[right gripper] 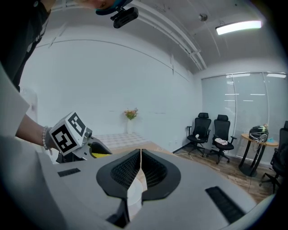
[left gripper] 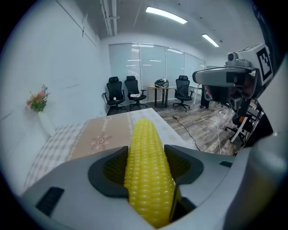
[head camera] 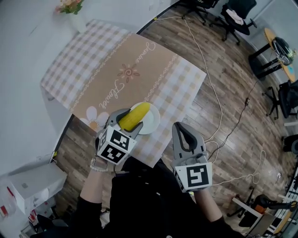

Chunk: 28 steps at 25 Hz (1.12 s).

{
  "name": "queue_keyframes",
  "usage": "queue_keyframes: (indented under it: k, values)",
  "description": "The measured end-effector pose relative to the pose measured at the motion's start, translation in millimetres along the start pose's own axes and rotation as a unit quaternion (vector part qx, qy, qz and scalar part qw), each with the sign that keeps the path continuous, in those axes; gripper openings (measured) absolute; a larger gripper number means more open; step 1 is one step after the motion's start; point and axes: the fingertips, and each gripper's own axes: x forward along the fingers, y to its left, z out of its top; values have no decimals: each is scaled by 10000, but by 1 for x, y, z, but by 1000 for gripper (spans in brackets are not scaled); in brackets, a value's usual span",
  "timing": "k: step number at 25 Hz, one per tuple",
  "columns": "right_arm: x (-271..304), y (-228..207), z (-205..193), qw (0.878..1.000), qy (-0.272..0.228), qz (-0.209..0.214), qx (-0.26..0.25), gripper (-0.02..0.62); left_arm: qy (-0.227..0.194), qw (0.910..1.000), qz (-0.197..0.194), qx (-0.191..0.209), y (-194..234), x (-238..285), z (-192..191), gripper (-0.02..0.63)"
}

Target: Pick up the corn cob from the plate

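Observation:
A yellow corn cob (head camera: 134, 116) sticks out forward from my left gripper (head camera: 122, 122), which is shut on it and holds it above the white plate (head camera: 152, 123) at the table's near edge. In the left gripper view the corn cob (left gripper: 147, 170) fills the gap between both dark pads, tip pointing away. My right gripper (head camera: 185, 137) hangs to the right of the table over the wooden floor, its jaws shut with nothing between them (right gripper: 140, 173). In the right gripper view, the left gripper's marker cube (right gripper: 68, 133) shows at the left with a bit of yellow behind it.
The table (head camera: 121, 74) carries a checked cloth with a tan runner, and a vase of flowers (head camera: 72, 10) stands at its far corner. Cables (head camera: 219, 107) trail over the wooden floor on the right. Office chairs (head camera: 235, 16) and a round table stand farther off.

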Motion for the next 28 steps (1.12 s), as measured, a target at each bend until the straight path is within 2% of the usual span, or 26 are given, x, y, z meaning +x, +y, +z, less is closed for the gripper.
queue_keyframes:
  k: [13, 28]
  values:
    - [2, 9, 19, 9994, -242, 171, -168, 44, -301, 9984, 472, -86, -3, -59, 18, 258]
    - [1, 26, 33, 9979, -401, 388, -318, 44, -442, 9924, 1082, -388, 7, -119, 12, 258]
